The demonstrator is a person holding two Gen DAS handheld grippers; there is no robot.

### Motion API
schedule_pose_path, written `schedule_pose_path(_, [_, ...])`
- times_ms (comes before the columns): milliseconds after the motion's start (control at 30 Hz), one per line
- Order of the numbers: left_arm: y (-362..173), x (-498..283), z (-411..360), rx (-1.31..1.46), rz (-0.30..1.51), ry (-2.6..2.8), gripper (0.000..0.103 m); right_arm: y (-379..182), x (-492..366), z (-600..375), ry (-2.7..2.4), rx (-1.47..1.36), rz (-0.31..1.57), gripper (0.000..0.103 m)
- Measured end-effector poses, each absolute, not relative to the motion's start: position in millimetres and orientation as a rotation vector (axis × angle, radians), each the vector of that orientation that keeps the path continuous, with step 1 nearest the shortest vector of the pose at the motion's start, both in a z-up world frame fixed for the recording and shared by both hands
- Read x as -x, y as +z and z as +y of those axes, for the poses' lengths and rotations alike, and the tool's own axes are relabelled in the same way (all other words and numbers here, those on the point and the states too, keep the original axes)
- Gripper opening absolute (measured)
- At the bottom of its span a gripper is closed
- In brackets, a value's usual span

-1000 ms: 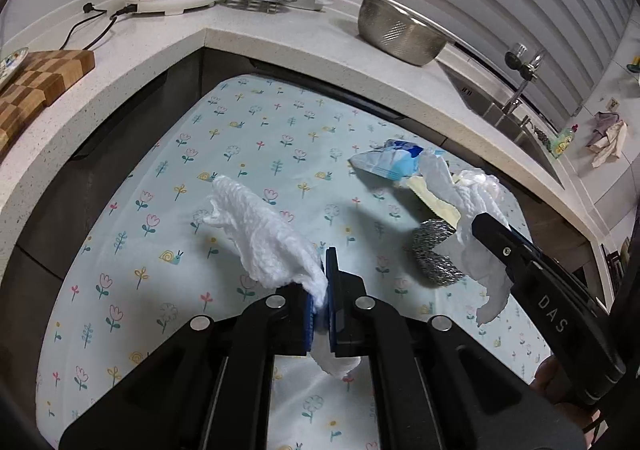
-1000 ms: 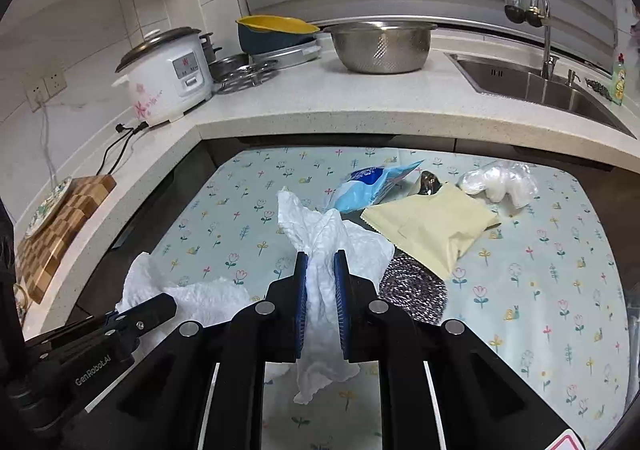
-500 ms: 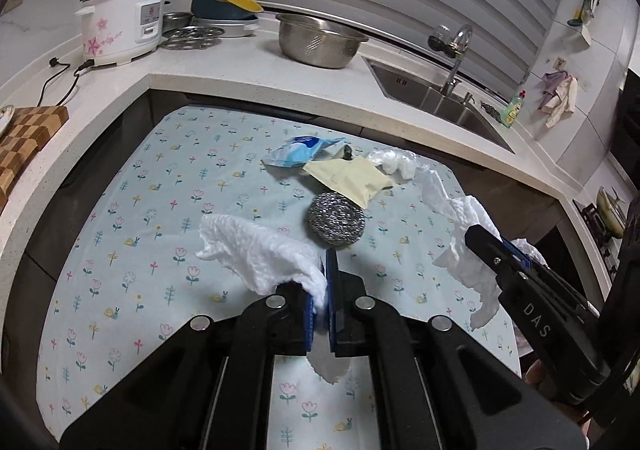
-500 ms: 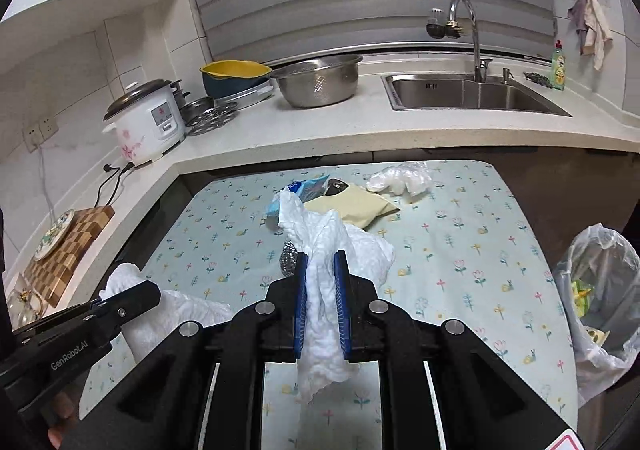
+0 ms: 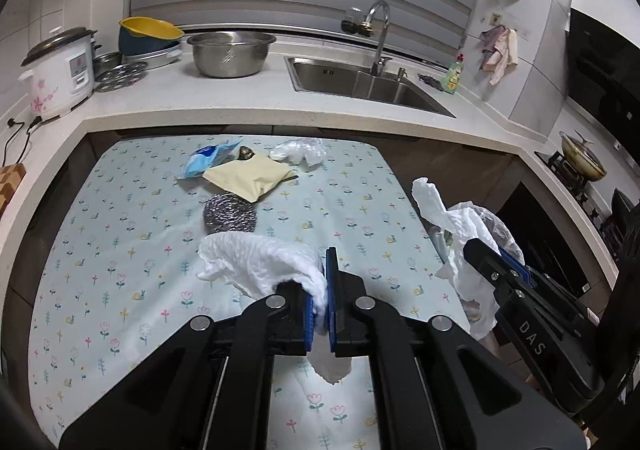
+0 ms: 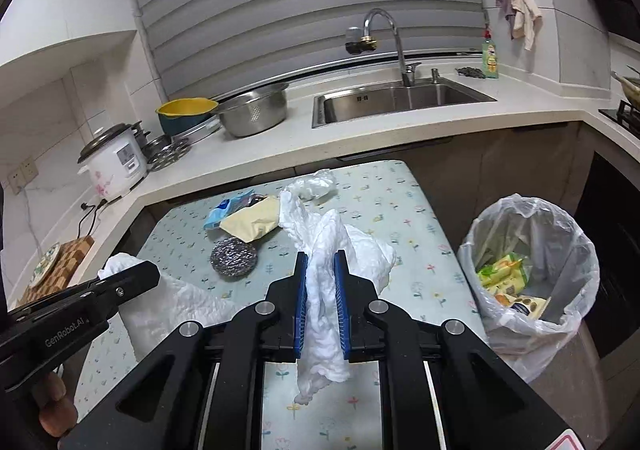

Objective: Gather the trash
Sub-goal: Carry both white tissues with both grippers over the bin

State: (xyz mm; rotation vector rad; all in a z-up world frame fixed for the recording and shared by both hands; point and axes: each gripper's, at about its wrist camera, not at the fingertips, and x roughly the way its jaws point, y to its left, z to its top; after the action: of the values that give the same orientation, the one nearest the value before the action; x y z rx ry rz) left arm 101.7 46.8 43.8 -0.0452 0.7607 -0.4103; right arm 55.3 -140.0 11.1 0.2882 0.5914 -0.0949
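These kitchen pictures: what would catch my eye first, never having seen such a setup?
Two black claws, each shut on a crumpled white paper towel: the left claw with its left towel, the right claw with its right towel, both above a flowered tablecloth. To the right stands a lined trash bin, part full. More litter lies at the cloth's far end.

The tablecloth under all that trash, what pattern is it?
The tablecloth is pale mint with small scattered flowers and snails, clearest in the left wrist view.
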Motion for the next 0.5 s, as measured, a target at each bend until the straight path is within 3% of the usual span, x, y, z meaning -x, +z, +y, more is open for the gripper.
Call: schedule_pose_path(500, [49.8,-71.3,-39.3,-0.073,0.743,-0.528,0.005,-0.1,-3.2,-225.2,-0.231,-0.379,0.565,0.013])
